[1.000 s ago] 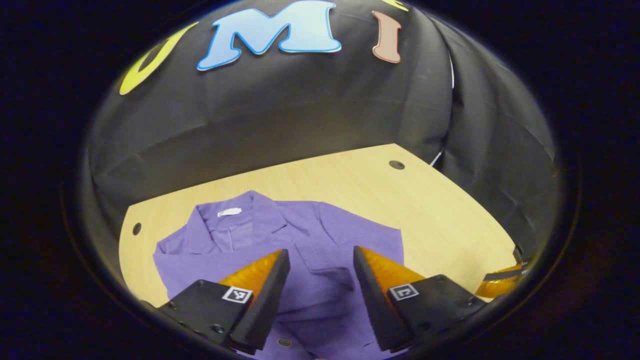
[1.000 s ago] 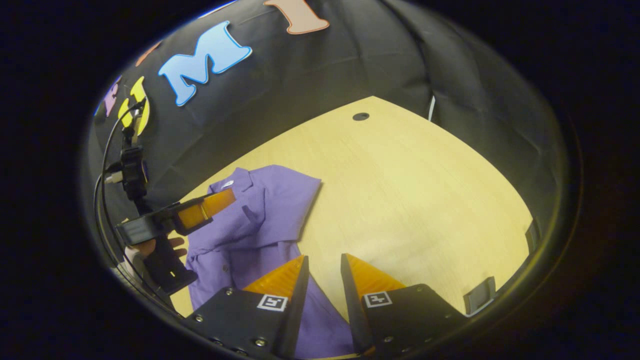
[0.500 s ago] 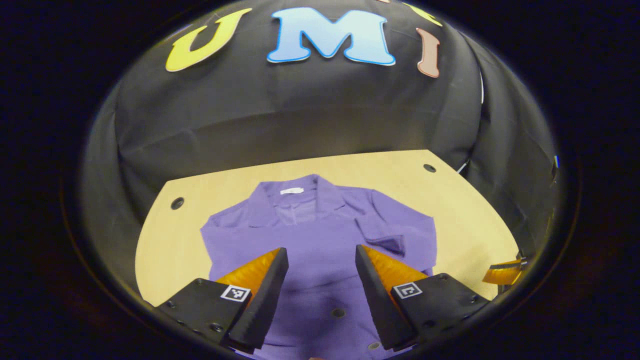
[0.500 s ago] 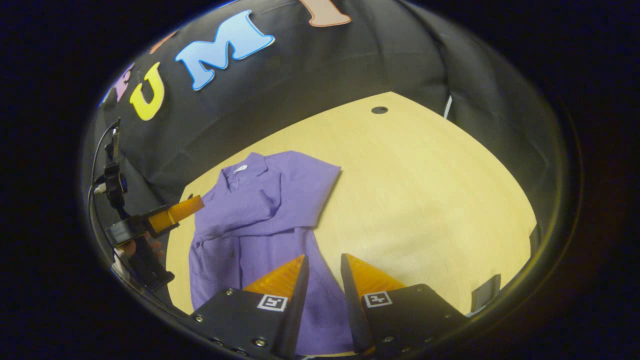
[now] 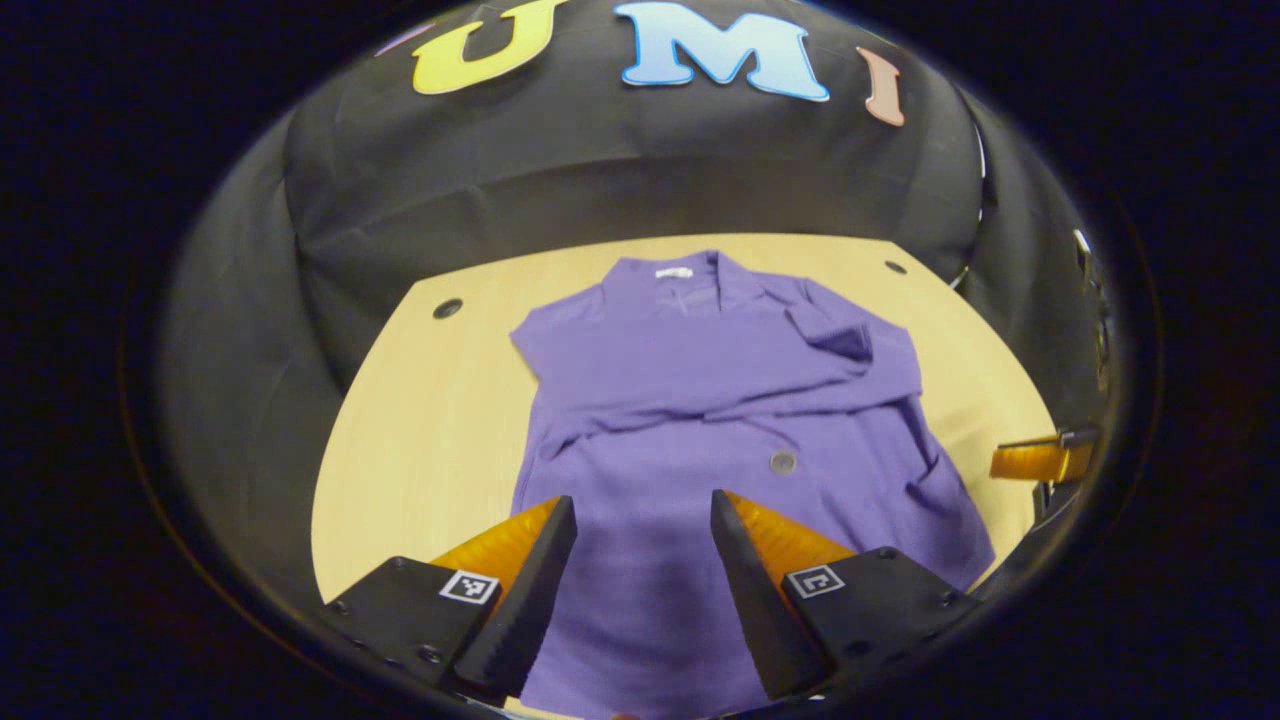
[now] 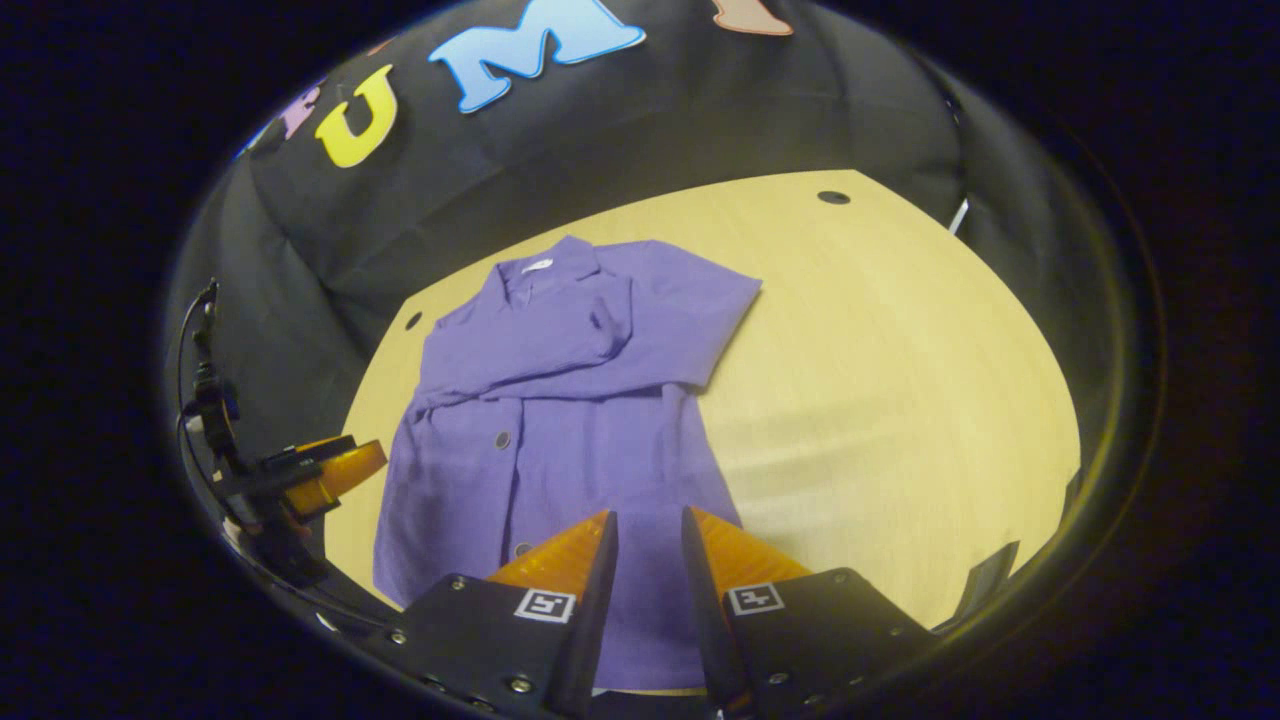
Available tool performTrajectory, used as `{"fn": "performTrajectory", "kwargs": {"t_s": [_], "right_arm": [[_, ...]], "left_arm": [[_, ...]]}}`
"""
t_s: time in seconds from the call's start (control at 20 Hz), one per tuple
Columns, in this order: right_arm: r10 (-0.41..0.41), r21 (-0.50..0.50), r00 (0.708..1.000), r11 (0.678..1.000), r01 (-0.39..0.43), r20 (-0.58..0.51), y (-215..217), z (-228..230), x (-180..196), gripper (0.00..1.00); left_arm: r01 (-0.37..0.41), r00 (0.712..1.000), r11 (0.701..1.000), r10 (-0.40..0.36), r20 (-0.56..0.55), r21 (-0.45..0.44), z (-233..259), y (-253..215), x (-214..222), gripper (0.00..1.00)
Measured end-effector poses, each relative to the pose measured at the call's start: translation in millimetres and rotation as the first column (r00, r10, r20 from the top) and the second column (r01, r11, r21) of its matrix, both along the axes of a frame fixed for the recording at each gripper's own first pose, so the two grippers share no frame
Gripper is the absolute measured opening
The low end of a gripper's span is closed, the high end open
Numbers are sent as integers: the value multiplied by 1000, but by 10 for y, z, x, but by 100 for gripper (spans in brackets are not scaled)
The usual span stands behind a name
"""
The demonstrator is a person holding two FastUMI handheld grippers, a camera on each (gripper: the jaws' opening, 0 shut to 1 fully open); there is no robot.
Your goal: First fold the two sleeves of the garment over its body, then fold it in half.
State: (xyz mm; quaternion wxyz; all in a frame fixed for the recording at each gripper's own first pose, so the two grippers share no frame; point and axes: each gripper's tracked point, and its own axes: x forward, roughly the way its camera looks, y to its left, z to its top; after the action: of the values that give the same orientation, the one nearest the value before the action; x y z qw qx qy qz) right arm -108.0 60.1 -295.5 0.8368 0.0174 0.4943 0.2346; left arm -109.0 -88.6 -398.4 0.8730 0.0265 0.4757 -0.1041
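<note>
Left tongs (image 5: 640, 520) hang above the near hem of the garment (image 5: 720, 400), fingers spread wide, holding nothing. Right tongs (image 6: 648, 540) hang above the hem's near right part, fingers parted by a narrow gap, also empty; whether either pair touches the cloth cannot be told. In the right gripper view the left tongs appear at the bench's (image 6: 900, 380) near left edge. The purple garment lies flat on the left part of the bench, both sleeves crossed over its chest. Its long axis runs near to far, collar (image 5: 690, 275) toward the far wall, hem toward the tongs. A broad stretch of bare bench lies right of the garment; a narrower strip lies left, up to the bench edge.
</note>
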Motion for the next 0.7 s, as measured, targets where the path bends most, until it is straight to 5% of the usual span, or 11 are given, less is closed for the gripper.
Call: {"fn": "performTrajectory", "kwargs": {"t_s": [0.25, 0.55, 0.65, 0.7], "right_arm": [[85, -61, 995, 994, -89, -60, 22, -191, -374, 41], [103, -135, 982, 983, -124, -155, -42, -422, -692, 47], [88, -171, 979, 978, -120, -182, -103, -477, -757, 59], [78, -196, 978, 974, -116, -192, -157, -510, -789, 73]], "left_arm": [[-18, 992, 999, 21, -121, 28, -209, 356, -802, 89], [-13, 972, 999, 23, -234, 43, -461, 494, -1239, 89], [-11, 965, 998, 25, -263, 55, -526, 536, -1343, 89], [-15, 961, 998, 30, -274, 55, -550, 544, -1380, 89]]}}
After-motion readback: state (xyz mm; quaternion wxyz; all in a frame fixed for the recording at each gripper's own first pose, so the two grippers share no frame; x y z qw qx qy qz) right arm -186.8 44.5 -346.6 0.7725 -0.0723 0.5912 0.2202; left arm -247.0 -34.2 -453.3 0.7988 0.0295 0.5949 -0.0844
